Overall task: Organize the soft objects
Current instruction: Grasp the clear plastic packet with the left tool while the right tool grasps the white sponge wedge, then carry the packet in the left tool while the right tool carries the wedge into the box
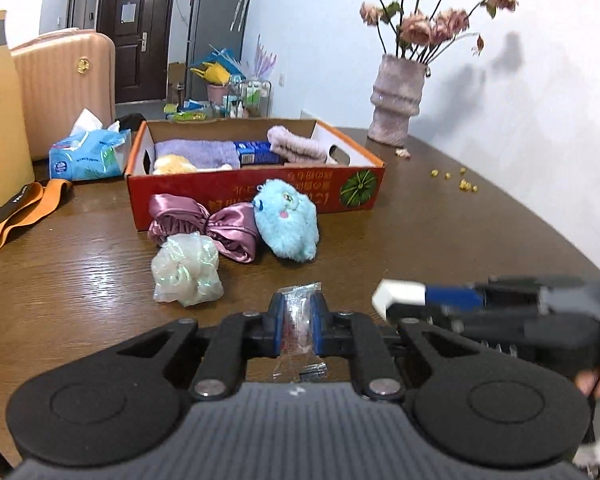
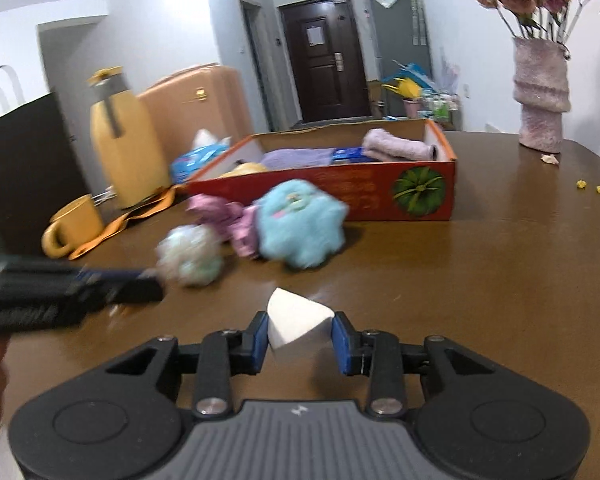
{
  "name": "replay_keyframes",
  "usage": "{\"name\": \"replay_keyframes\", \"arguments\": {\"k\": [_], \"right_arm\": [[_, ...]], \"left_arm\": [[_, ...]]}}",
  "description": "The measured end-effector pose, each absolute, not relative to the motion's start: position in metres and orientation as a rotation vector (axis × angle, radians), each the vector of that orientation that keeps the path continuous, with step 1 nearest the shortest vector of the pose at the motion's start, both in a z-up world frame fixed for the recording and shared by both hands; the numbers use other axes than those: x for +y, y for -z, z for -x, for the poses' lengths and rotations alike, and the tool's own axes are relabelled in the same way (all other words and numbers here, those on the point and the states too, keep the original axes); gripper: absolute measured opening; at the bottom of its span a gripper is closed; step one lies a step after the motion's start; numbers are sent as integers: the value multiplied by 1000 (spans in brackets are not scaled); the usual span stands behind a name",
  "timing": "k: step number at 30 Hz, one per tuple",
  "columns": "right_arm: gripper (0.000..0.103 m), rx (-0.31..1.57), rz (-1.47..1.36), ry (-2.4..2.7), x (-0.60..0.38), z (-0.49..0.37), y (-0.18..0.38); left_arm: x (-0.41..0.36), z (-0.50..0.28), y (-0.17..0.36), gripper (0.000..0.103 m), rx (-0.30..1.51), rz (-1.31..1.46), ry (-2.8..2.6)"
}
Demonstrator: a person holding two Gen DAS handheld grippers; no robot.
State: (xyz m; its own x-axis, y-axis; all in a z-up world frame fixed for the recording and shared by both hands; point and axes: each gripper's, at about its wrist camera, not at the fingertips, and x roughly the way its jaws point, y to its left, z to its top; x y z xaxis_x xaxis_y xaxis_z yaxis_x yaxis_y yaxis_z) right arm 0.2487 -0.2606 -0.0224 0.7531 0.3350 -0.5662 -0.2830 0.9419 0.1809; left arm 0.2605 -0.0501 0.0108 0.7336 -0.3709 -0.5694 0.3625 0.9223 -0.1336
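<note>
My left gripper is shut on a clear plastic sachet, held above the brown table. My right gripper is shut on a white sponge wedge; in the left wrist view the sponge shows at the right. Ahead lie a blue plush toy, a pink satin scrunchie and a pale mesh puff, all in front of the red cardboard box. The box holds a purple towel, a pink rolled cloth and a yellow plush.
A pink vase of dried flowers stands at the back right, with yellow crumbs near it. At the left are a tissue pack, an orange strap, a yellow flask and a yellow mug. A suitcase stands behind.
</note>
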Motion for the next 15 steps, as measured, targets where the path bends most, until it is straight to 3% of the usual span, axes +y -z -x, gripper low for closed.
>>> {"name": "replay_keyframes", "arguments": {"k": [8, 15], "right_arm": [[33, 578, -78, -381, -249, -253, -9], [34, 537, -124, -409, -249, -382, -65]], "left_arm": [[-28, -291, -43, 13, 601, 134, 437], [-28, -441, -90, 14, 630, 150, 380]]}}
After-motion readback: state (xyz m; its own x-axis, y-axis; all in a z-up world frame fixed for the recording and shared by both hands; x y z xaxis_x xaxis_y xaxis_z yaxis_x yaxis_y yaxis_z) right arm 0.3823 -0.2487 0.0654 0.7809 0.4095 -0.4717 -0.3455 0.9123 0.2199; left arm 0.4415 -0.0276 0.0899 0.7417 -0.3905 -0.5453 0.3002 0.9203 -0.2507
